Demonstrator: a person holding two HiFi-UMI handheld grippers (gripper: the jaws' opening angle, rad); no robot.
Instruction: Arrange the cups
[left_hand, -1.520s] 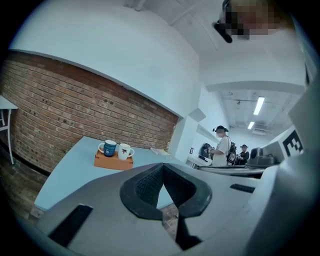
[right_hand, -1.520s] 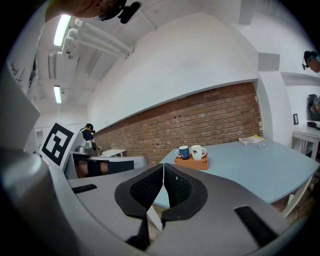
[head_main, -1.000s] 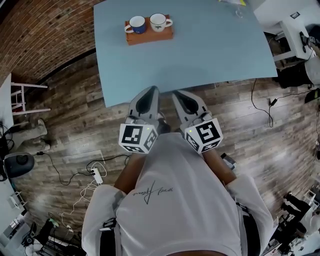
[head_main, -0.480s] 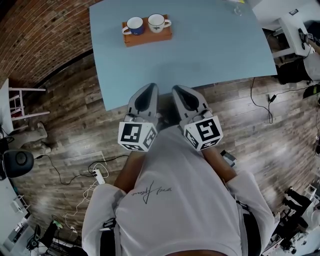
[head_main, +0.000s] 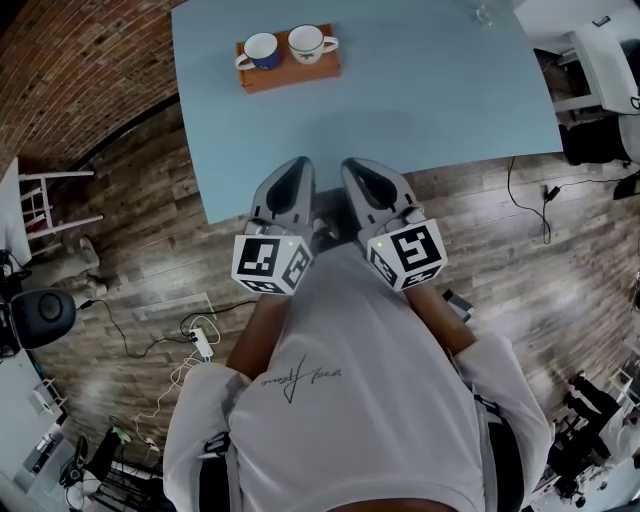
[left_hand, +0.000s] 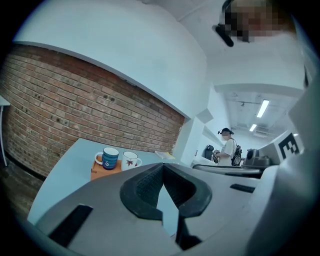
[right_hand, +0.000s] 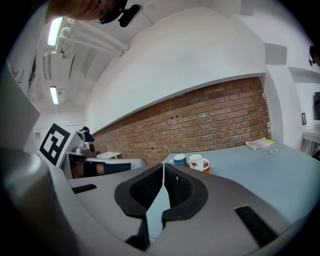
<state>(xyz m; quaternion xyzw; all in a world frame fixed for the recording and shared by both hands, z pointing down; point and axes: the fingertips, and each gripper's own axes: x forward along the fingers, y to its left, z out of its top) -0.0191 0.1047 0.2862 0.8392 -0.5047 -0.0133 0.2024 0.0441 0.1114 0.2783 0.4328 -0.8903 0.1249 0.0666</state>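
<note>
On smooth blue table: rectangular orange tray, blue mug, white mug.

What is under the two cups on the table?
The blue cup and the white cup both stand on an orange-brown block, which lies on the light-blue table. The block's top directly beneath the cups is covered.

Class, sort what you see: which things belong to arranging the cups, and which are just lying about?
For the job:
blue cup
white cup
orange tray under them
left hand-held gripper
right hand-held gripper

Lying about:
yellow pad
small glass
power strip on the floor
</note>
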